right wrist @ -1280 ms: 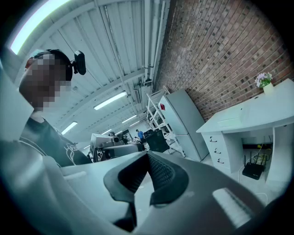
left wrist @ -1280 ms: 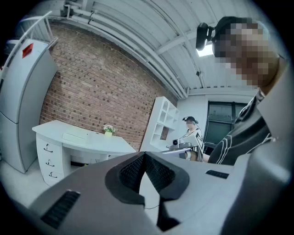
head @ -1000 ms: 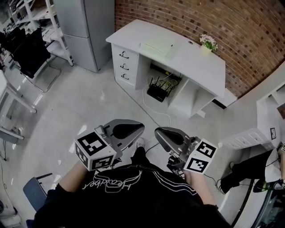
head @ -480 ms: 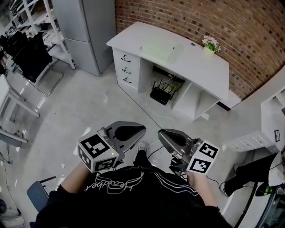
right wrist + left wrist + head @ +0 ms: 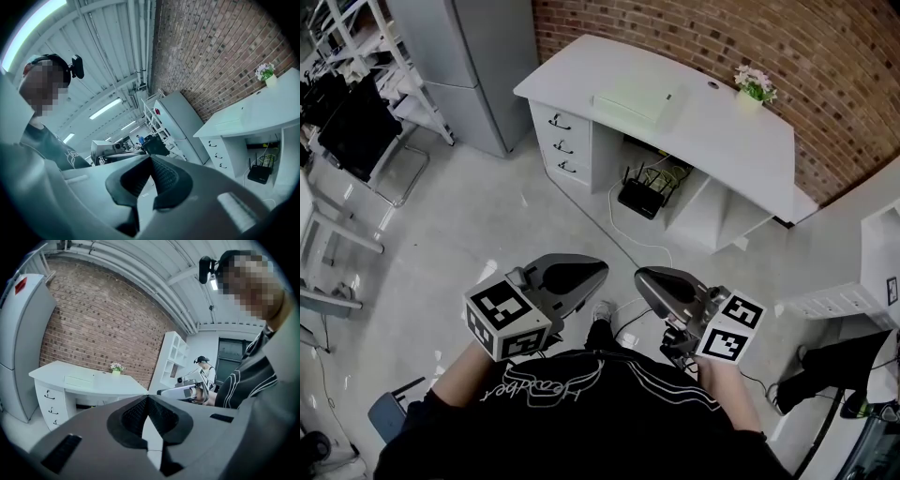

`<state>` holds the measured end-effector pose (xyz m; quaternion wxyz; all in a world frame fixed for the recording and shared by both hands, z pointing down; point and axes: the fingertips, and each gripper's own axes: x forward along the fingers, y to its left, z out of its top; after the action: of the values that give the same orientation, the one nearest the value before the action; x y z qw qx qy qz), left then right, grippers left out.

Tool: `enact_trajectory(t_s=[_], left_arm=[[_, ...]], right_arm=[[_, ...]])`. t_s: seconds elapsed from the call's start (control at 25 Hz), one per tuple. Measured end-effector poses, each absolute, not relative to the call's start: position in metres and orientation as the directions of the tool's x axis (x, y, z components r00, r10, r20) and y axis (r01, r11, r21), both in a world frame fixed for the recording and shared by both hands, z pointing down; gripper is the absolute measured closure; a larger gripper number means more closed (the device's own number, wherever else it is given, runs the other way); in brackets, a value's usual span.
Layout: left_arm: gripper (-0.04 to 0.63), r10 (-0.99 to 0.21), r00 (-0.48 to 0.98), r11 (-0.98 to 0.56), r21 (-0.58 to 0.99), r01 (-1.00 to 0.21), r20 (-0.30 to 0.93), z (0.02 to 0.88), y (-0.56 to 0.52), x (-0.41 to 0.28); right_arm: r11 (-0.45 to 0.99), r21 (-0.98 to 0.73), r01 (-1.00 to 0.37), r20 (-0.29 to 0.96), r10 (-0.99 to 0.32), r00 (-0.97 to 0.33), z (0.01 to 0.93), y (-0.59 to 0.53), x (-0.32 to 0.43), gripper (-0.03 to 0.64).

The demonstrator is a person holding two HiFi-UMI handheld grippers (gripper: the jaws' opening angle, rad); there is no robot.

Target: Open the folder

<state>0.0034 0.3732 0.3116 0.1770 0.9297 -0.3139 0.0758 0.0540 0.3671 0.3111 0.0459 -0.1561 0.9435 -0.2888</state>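
Observation:
A pale green folder lies flat and closed on the white desk against the brick wall, well ahead of me. The left gripper view shows the folder small on the desk top. My left gripper and right gripper are held close to my chest, side by side over the floor, far from the folder. Both point toward the desk. The left gripper's jaws meet at the tips with nothing in them. The right gripper's jaws also meet, empty.
The desk has three drawers at its left and a router with cables in its open bay. A small flower pot stands at the desk's back. A grey cabinet and a black chair are to the left. A cable trails across the floor.
The desk has drawn a little nearer and shifted in the head view. Both grippers stay shut and side by side, carried forward with me.

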Motion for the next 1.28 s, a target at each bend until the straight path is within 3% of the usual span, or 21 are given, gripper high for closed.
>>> enact_trajectory(t_s=[0.36, 0.68, 1.28], left_arm=[[0.592, -0.493, 0.817, -0.744, 0.340, -0.574, 0.301, 0.335, 0.288, 0.017], [0.592, -0.487, 0.823, -0.781, 0.275, -0.560, 0.292, 0.321, 0.222, 0.025], [0.592, -0.484, 0.825, -0.776, 0.293, -0.558, 0.291, 0.339, 0.178, 0.017]], right_arm=[[0.735, -0.611, -0.296, 0.026, -0.355, -0.935, 0.334, 0.283, 0.064, 0.614], [0.754, -0.577, -0.314, 0.023, -0.370, -0.929, 0.323, 0.218, 0.072, 0.614], [0.738, -0.572, -0.359, 0.058, -0.400, -0.915, 0.328, 0.171, 0.066, 0.614]])
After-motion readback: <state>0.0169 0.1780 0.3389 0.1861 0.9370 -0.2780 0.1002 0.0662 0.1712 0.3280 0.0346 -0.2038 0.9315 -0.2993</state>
